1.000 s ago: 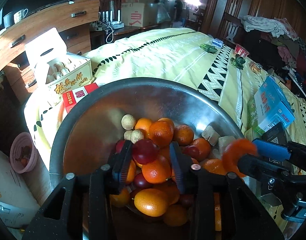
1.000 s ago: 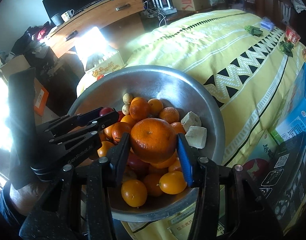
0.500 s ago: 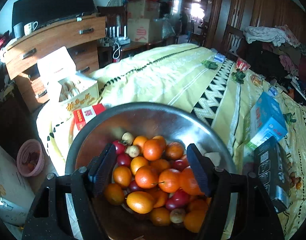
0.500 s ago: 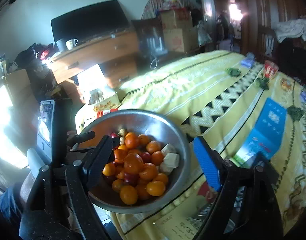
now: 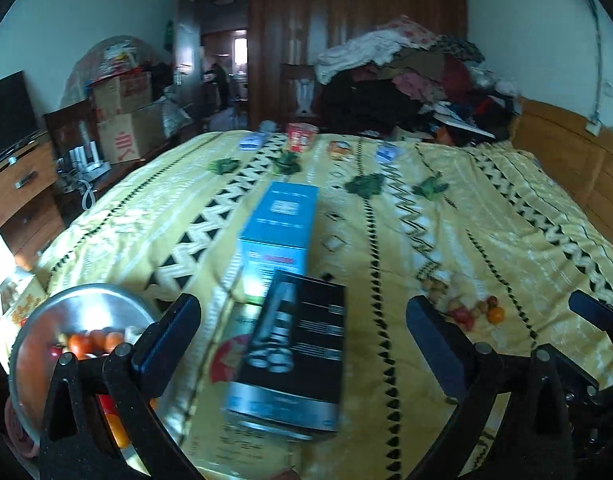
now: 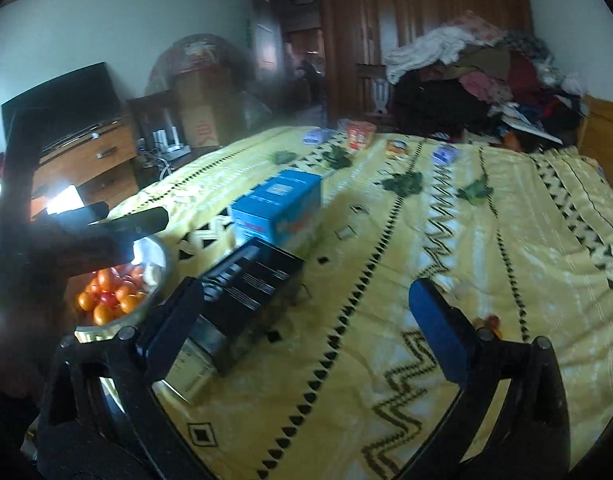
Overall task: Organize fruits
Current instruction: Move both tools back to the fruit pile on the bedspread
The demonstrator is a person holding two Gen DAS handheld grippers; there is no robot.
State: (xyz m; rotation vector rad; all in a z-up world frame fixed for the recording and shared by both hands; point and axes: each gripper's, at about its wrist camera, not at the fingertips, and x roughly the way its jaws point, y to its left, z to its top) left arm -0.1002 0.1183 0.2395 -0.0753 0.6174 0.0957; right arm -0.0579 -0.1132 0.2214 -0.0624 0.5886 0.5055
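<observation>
A steel bowl [image 5: 34, 320] of oranges and red fruits [image 5: 92, 340] sits at the bed's near left corner; it also shows in the right wrist view [image 6: 162, 256] with its fruits [image 6: 110, 296]. A few small loose fruits [image 5: 474, 312] lie on the yellow bedspread to the right, and show small in the right wrist view [image 6: 491, 322]. My left gripper [image 5: 302, 320] is open and empty above the bed. My right gripper [image 6: 306, 304] is open and empty. The left gripper shows dark and blurred at the left of the right wrist view [image 6: 106, 224].
A black box [image 5: 294, 352] and a blue box [image 5: 282, 224] lie mid-bed between bowl and loose fruits. Small packets and green leaf pieces [image 5: 364, 185] lie farther back. A clothes pile [image 5: 406, 80] is at the bed's far end. A wooden dresser [image 6: 82, 156] stands left.
Both grippers let go of their fruits over the bowl, opened wide, lifted and swung right toward the middle of the bed. The bowl has slid to the left edge of both views.
</observation>
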